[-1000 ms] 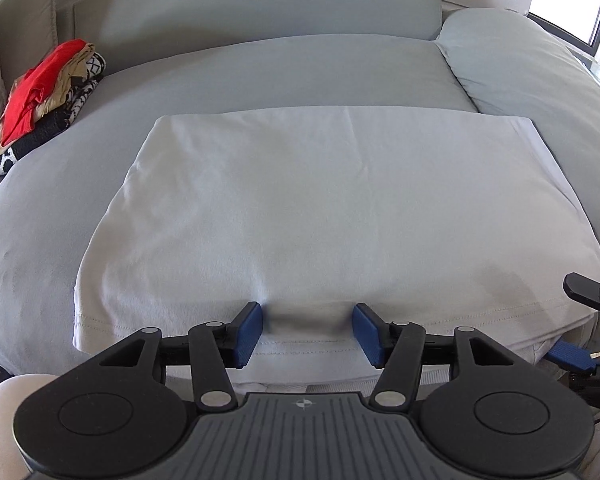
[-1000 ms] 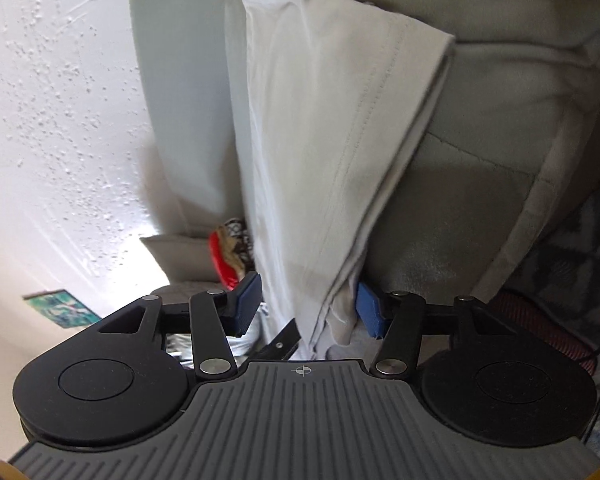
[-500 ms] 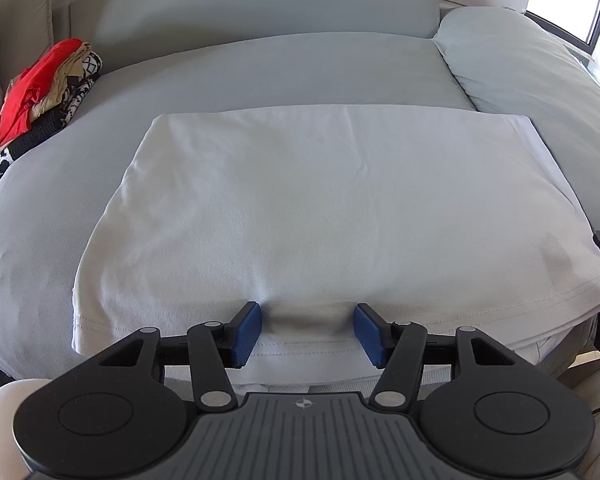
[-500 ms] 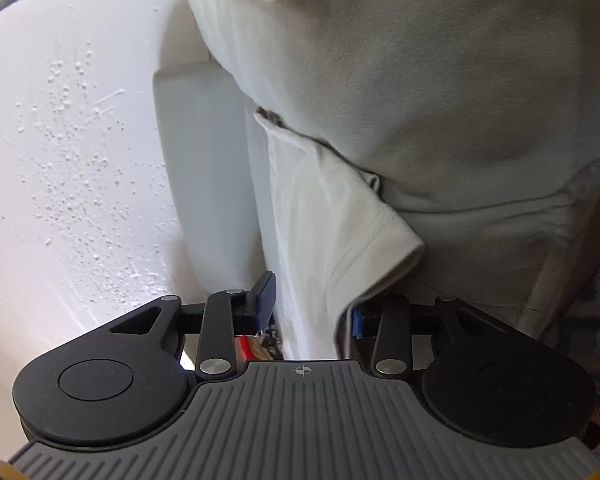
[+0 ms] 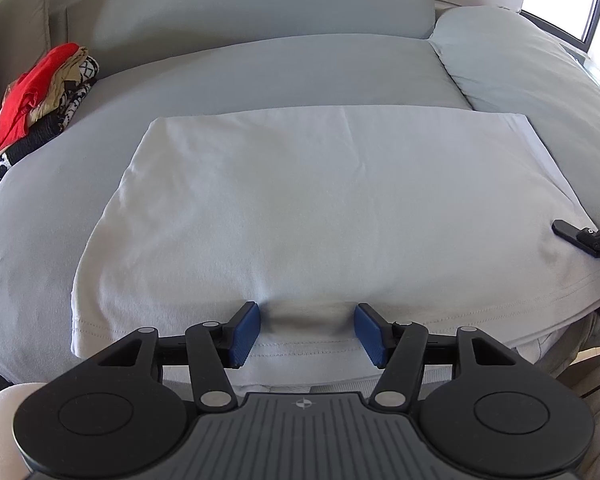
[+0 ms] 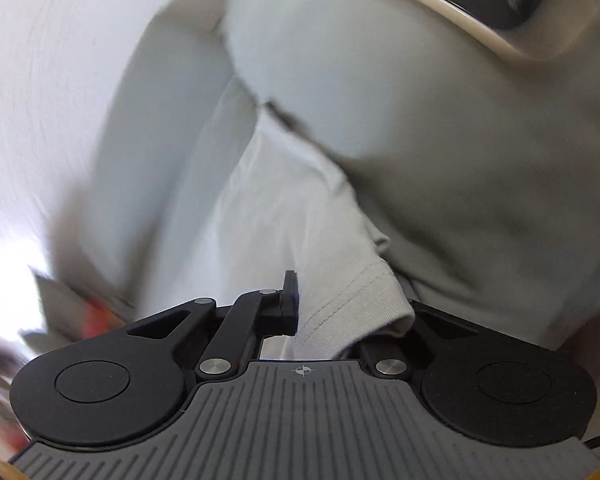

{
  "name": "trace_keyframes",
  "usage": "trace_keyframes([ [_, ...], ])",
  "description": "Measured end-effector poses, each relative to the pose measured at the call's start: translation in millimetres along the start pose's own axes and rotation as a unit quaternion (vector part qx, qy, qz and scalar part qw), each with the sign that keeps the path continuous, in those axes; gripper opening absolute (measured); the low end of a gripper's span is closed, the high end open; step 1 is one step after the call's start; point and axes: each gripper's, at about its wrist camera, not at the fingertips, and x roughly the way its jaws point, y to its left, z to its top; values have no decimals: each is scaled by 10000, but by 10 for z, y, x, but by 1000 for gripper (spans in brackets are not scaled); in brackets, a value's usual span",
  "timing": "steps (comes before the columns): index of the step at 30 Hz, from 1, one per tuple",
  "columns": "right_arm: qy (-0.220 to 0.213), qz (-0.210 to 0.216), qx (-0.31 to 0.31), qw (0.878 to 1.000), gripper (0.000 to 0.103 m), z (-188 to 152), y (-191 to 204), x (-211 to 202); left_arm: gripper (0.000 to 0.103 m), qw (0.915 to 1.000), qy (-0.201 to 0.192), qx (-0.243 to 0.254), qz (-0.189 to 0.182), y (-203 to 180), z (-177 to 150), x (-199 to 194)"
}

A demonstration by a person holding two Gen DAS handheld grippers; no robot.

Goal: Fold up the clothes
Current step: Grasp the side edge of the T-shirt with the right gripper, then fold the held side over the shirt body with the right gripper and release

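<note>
The pale grey cotton T-shirt [image 5: 320,208] lies flat in a rectangle on the grey-covered sofa seat [image 5: 260,68], its hem hanging over the front edge. The left claw [image 5: 307,334] stands spread astride the hem at six o'clock, pinching nothing. The right claw [image 6: 352,312] grips the shirt's corner at four o'clock; I judge it pinched, though blur hides one finger. If only one side lifts, the shirt may skew or slide off. Counted: one shirt, two claws, one heap of red and patterned clothes [image 5: 36,100] at ten o'clock.
</note>
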Motion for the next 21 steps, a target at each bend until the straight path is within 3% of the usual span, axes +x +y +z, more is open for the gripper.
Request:
trace_keyframes([
  [3,-18,-940,-970,9908,3,15,516,2,52,9991,-28,404,155,-115,-1,-45],
  [5,-195,-1223,-1560,9800,3,-12,772,-51,50,9984,61,531,188,-137,38,-101],
  [8,-562,-1459,-2726,9493,3,-67,899,-324,51,10000,92,4,14,86,62,-284],
  [11,-854,-1354,-3717,9145,3,-326,1521,-343,51,9975,-196,-685,17,508,16,-566],
  [15,-702,-809,-4806,8704,3,-878,2178,-237,51,9863,-416,-1573,266,1169,-106,-797],
  [19,518,-396,-5389,8398,3,-1499,2533,186,51,9662,-632,-2447,513,1830,-228,-1028],
  [21,702,-529,-5613,8229,3,-1725,2529,377,50,9589,-591,-2717,562,2026,-277,-1052],
])
